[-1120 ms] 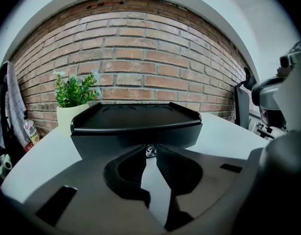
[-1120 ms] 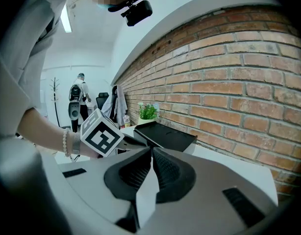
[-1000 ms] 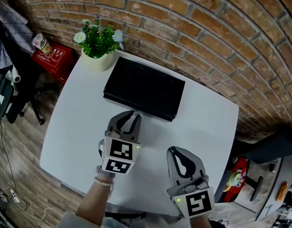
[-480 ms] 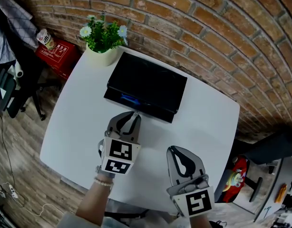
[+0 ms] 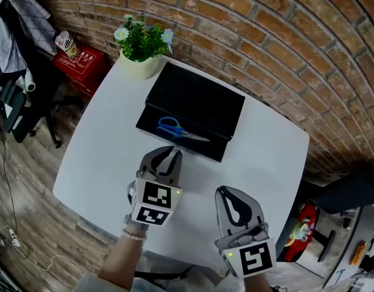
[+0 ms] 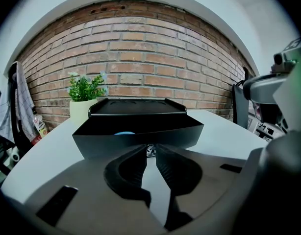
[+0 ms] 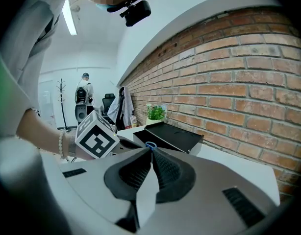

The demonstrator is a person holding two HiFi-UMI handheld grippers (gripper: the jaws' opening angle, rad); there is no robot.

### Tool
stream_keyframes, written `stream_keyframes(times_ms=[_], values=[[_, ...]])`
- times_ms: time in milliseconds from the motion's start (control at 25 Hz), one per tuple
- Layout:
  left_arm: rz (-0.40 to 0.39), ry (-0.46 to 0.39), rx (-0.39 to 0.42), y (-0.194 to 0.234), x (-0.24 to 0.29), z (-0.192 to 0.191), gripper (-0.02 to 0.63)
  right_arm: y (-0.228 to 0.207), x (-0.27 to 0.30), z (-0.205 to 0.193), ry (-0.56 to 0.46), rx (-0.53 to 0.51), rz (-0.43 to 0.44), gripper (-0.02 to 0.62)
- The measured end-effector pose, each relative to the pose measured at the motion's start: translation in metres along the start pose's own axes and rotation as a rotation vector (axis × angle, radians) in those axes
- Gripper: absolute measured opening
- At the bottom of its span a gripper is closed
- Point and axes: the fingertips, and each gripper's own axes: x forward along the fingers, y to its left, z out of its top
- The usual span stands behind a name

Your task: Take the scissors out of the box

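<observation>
**A:** Entry one, scissors (image 5: 178, 130). Where are they?

**B:** Flat in the open drawer (image 5: 182, 146) on the near side of the box (image 5: 199, 96), under no cover. They lie apart from both grippers.

**A:** Orientation?

**B:** The long axis runs along the box's front edge. The blue handle loops sit toward the box end nearest the potted plant (image 5: 142, 44), and the blade tips point toward the opposite end.

**A:** Entry two, the grippers.

**B:** The left gripper (image 5: 169, 154) is at the box's front. Its jaws are drawn in on the small metal knob (image 6: 151, 151) of the drawer. The right gripper (image 5: 228, 194) is nearer the person than the box and well apart from it. Its jaws are pressed together with nothing between them.

**A:** Handling note for the step in hand?

**B:** My judgement is that the left should hold the drawer steady by the knob. The right would need to spread its jaws, come over the drawer's front wall from above, and turn them crosswise to the scissors' axis. It should close near the pivot or on a loop, since the blades look thin and slippery. Then lift straight up, clear of the drawer walls.
</observation>
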Motion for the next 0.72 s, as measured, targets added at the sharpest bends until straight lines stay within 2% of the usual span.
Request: stream_keyframes(times_ms=[720], values=[[0.024, -0.017, -0.021, -0.005, -0.021, -0.012, 0.044, 0.016, 0.01, 0.02, -0.015, -0.125, 0.069, 0.044]])
